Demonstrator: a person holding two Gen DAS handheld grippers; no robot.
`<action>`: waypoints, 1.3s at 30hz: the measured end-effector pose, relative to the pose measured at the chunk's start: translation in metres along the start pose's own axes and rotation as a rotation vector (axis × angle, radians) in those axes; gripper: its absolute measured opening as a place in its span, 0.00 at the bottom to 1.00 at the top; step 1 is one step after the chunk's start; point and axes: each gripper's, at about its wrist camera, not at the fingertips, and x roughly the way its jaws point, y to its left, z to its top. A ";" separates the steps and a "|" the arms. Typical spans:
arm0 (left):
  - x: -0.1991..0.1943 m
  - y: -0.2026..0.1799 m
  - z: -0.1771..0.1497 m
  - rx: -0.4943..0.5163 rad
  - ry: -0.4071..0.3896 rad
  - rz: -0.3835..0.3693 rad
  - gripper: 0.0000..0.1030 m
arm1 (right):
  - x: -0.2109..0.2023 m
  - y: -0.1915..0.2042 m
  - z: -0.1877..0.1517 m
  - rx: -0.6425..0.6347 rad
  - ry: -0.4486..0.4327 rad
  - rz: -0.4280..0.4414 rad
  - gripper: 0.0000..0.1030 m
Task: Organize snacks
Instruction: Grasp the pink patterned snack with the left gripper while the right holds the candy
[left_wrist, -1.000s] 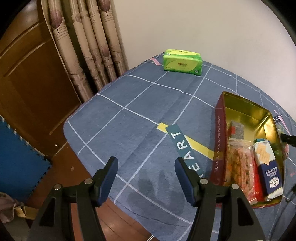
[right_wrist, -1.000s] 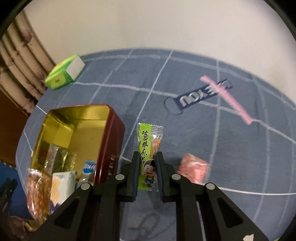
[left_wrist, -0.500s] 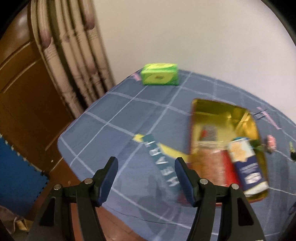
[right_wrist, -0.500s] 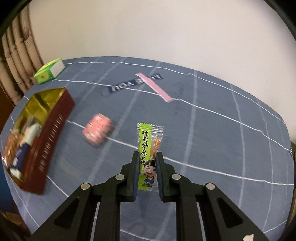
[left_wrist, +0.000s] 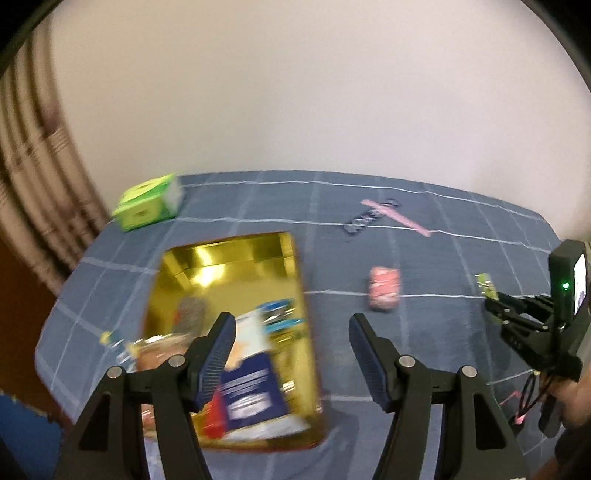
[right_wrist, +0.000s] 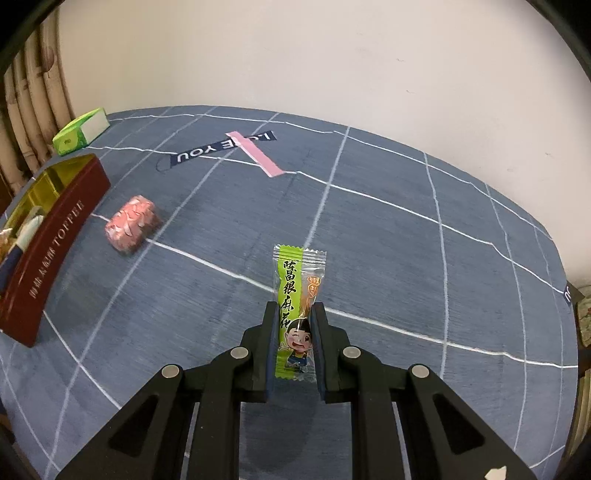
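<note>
My right gripper (right_wrist: 294, 314) is shut on a green snack packet (right_wrist: 298, 291) and holds it above the blue tablecloth. It also shows at the right edge of the left wrist view (left_wrist: 493, 308), with the packet (left_wrist: 487, 285) in it. A pink wrapped snack (right_wrist: 132, 224) lies on the cloth, also seen in the left wrist view (left_wrist: 384, 294). The red tin with a gold inside (right_wrist: 55, 243) holds several snacks; in the left wrist view its gold inside (left_wrist: 221, 273) is blurred. My left gripper (left_wrist: 291, 332) is open and empty above the tin's right edge.
A green tissue pack (right_wrist: 79, 131) sits at the far left corner of the table, near curtains (right_wrist: 26, 99). It also shows in the left wrist view (left_wrist: 147, 202). A pink stripe and printed label (right_wrist: 255, 152) mark the cloth. The table's right edge (right_wrist: 565, 280) is close.
The left wrist view has swung right, so the tin now lies under my left gripper. My right gripper has kept the green packet and drawn away to the right of the tin.
</note>
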 end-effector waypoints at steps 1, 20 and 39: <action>0.007 -0.012 0.003 0.020 0.005 -0.019 0.63 | 0.001 -0.002 -0.001 0.002 0.001 0.001 0.15; 0.079 -0.066 0.012 0.056 0.108 -0.076 0.63 | 0.018 -0.035 0.006 0.041 -0.035 -0.014 0.15; 0.128 -0.079 0.017 0.067 0.187 -0.094 0.63 | 0.023 -0.042 0.006 0.059 -0.065 -0.011 0.17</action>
